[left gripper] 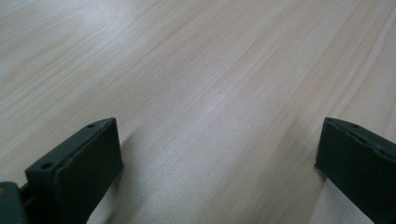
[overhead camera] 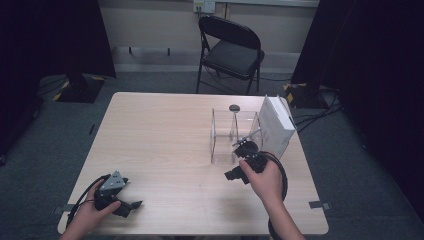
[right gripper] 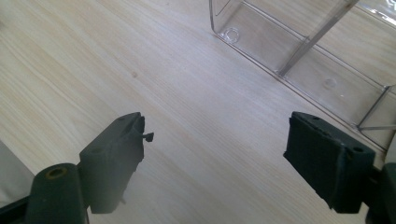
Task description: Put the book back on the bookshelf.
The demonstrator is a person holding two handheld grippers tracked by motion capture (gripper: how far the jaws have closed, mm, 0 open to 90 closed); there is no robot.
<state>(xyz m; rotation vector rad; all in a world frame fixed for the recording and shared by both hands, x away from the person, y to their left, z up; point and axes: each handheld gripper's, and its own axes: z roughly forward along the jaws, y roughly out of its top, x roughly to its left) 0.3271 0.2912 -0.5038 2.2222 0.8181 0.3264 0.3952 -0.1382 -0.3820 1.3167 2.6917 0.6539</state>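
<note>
Clear acrylic organizer (overhead camera: 231, 136) is seen on tabletop (overhead camera: 160, 140), right of centre, touching white box (overhead camera: 276, 125); compartments bare. R gripper (overhead camera: 246, 148) is held just beside it, jaws released. Dimples in organizer base are shown in right gripper view. L gripper (overhead camera: 131, 206), jaws released, near front-left edge.

Left gripper (overhead camera: 131, 205) low, jaws wide apart, right gripper (overhead camera: 239, 161) forward, jaws wide, both empty

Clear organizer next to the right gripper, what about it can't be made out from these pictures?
- Clear organizer, high view: too small and see-through to count its compartments.
- Right gripper view: the frame's top and right edges cut it off.
- Dark round thing behind it, high view: too small to identify.
- White box: its label is unreadable.
</note>
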